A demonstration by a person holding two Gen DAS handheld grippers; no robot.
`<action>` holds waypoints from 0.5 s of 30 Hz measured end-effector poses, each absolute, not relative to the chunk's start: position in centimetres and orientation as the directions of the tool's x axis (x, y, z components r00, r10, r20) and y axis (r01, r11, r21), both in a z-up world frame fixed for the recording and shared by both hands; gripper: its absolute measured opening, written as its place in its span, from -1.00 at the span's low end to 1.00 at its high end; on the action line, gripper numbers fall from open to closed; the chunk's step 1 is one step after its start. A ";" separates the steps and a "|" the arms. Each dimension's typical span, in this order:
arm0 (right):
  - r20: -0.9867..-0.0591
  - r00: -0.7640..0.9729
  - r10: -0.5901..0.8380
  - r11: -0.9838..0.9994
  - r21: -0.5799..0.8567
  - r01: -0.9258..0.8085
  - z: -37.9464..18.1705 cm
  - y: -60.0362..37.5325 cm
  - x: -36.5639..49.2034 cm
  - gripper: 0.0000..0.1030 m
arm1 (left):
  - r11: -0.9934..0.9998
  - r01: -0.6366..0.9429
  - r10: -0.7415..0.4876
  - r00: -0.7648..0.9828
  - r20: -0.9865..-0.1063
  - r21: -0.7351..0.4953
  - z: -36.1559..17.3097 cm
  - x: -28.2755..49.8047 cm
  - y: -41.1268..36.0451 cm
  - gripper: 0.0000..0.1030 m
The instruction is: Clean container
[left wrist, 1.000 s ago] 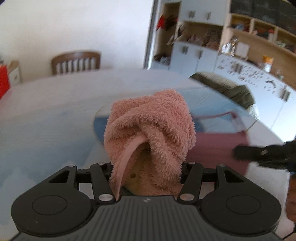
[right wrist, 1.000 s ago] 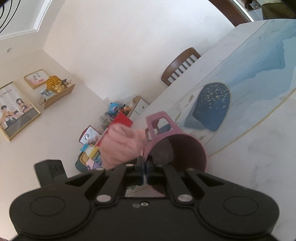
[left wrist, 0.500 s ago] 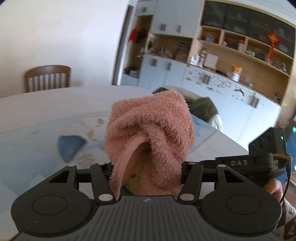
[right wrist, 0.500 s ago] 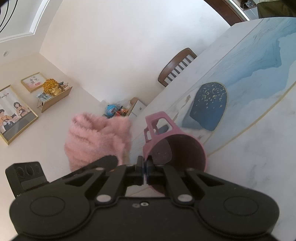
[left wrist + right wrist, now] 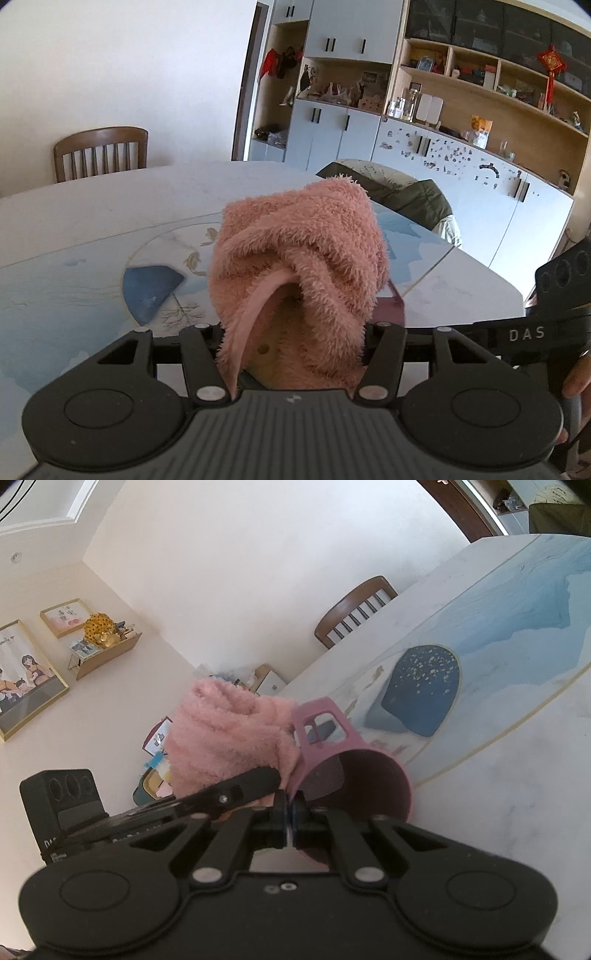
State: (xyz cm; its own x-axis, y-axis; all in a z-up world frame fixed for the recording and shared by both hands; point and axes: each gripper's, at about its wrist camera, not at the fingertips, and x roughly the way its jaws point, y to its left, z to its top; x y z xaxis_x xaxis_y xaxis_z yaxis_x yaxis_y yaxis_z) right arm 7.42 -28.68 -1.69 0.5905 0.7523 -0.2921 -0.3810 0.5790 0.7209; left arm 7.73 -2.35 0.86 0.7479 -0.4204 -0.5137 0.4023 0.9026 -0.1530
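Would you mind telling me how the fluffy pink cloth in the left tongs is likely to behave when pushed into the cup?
The fluffy pink cloth bunches in loose folds, so it is probably floppy and compressible. Its deep pile suggests it is light and grippy rather than slippery against the mauve plastic cup.

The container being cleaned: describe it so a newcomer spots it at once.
Start at the white table with blue artwork. Above its near edge, the right gripper pinches the rim of a pink cup, mouth toward the camera. Its boxy cut-out handle and smooth plastic set it apart from the fluffy pink towel beside it.
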 end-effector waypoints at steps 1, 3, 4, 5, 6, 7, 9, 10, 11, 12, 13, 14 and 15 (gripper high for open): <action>-0.297 0.591 0.750 0.585 0.716 -0.381 -1.6 -28.6 7.4 -0.96 | 0.906 0.398 -0.413 0.752 -0.514 -0.147 0.8 7.8 -2.3 0.10; -0.299 0.591 0.749 0.585 0.717 -0.378 -1.6 -28.4 7.4 -0.95 | 0.915 0.382 -0.391 0.762 -0.517 -0.129 0.5 7.7 -2.1 0.10; -0.302 0.592 0.747 0.588 0.715 -0.378 -1.7 -28.5 7.4 -0.95 | 0.918 0.376 -0.384 0.763 -0.519 -0.126 0.4 7.8 -2.0 0.10; -0.305 0.592 0.746 0.591 0.713 -0.378 -1.6 -28.4 7.4 -0.95 | 0.921 0.368 -0.379 0.764 -0.523 -0.128 0.2 7.8 -1.7 0.10; -0.307 0.593 0.744 0.595 0.710 -0.378 -1.6 -28.3 7.3 -0.95 | 0.924 0.359 -0.370 0.764 -0.528 -0.127 0.1 8.0 -1.6 0.10; -0.309 0.595 0.742 0.598 0.707 -0.378 -1.6 -28.3 7.3 -0.95 | 0.930 0.346 -0.355 0.766 -0.536 -0.122 -0.1 8.1 -1.5 0.10; -0.314 0.595 0.740 0.603 0.701 -0.379 -1.5 -28.2 7.3 -0.95 | 0.942 0.317 -0.323 0.763 -0.560 -0.111 -0.7 8.6 -1.3 0.10; -0.315 0.595 0.739 0.605 0.701 -0.379 -1.5 -28.2 7.3 -0.95 | 0.947 0.301 -0.307 0.758 -0.576 -0.108 -1.1 8.9 -1.1 0.10; -0.315 0.597 0.738 0.605 0.701 -0.378 -1.5 -28.2 7.3 -0.95 | 0.953 0.283 -0.291 0.747 -0.598 -0.111 -1.7 9.2 -0.8 0.10; -0.316 0.598 0.736 0.606 0.701 -0.376 -1.4 -28.1 7.3 -0.95 | 0.956 0.271 -0.284 0.737 -0.613 -0.117 -2.2 9.6 -0.4 0.10; -0.316 0.599 0.736 0.606 0.702 -0.374 -1.4 -28.2 7.3 -0.94 | 0.956 0.264 -0.285 0.733 -0.617 -0.127 -2.8 9.8 0.1 0.10; -0.315 0.600 0.735 0.605 0.704 -0.372 -1.4 -28.2 7.3 -0.94 | 0.952 0.271 -0.300 0.738 -0.605 -0.141 -3.1 9.7 0.5 0.10; -0.316 0.602 0.733 0.607 0.704 -0.370 -1.4 -28.1 7.3 -0.94 | 0.950 0.274 -0.309 0.738 -0.600 -0.152 -3.1 9.7 0.8 0.10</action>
